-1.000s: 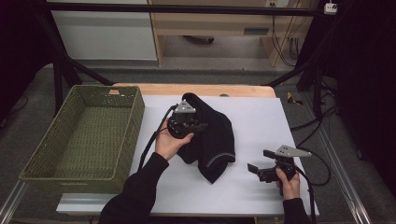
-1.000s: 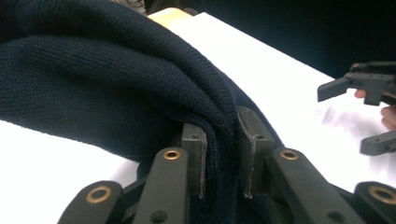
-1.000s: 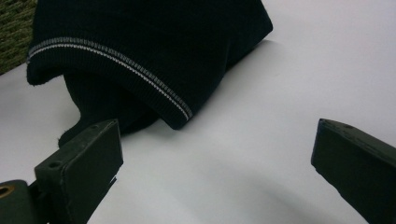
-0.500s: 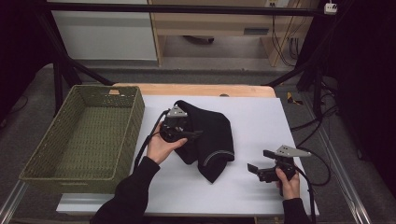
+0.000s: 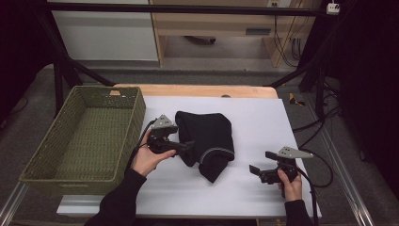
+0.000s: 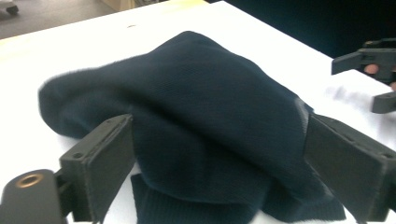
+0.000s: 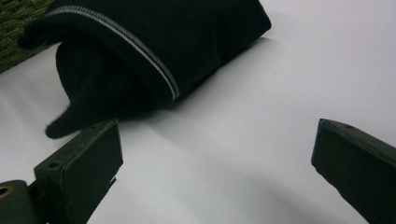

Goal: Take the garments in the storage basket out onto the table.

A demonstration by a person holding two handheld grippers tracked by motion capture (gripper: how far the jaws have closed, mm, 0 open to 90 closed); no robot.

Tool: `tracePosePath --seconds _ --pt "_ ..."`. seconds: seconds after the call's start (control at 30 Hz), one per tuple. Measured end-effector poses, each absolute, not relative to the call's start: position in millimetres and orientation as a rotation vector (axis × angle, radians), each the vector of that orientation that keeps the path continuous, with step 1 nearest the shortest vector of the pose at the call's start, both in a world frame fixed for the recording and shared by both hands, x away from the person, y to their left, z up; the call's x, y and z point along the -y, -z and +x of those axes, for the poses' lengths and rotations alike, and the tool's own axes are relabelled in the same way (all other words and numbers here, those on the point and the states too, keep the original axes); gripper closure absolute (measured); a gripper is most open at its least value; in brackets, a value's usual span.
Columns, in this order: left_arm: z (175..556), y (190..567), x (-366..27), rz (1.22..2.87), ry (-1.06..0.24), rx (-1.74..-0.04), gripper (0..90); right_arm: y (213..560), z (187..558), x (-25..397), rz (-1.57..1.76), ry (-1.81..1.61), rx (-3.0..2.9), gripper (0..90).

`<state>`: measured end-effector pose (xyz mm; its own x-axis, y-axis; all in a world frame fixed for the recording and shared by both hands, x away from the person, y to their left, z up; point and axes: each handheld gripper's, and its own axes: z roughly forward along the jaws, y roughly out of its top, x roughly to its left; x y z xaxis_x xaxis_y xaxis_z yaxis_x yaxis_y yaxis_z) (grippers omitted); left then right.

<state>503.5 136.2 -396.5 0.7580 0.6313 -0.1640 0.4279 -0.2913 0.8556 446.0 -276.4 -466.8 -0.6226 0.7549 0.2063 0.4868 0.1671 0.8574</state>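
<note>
White table (image 5: 263, 117), dark garment (image 5: 209, 136), green wicker basket (image 5: 56, 162)

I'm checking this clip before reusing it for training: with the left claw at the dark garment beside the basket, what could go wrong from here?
The left claw is open, with the bunched dark garment between its jaws; closing may catch just a top fold, so the rest would trail.

The green basket has a raised wall beside it; a hanging sleeve might snag on that rim.

The right claw sits open and apart from the cloth, so nothing steadies the far side.
</note>
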Motion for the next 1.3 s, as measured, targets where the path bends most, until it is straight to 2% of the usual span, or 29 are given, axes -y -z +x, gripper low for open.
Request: tracePosePath --seconds 0.23,0.73,1.03,1.3 --pt "489 407 -152 1.907 -0.235 -0.831 3.1 467 446 274 1.189 -1.429 -2.185 2.2" --pt "473 435 -164 1.889 -0.200 -0.886 2.8 462 445 258 1.156 -1.429 -2.208 1.8" --pt "470 449 -155 1.922 -0.194 -0.894 3.0 456 443 242 1.124 -1.434 -2.213 1.8" --pt "468 458 -139 1.962 -0.191 -0.878 8.6 452 443 227 1.112 -1.409 -2.205 2.2"
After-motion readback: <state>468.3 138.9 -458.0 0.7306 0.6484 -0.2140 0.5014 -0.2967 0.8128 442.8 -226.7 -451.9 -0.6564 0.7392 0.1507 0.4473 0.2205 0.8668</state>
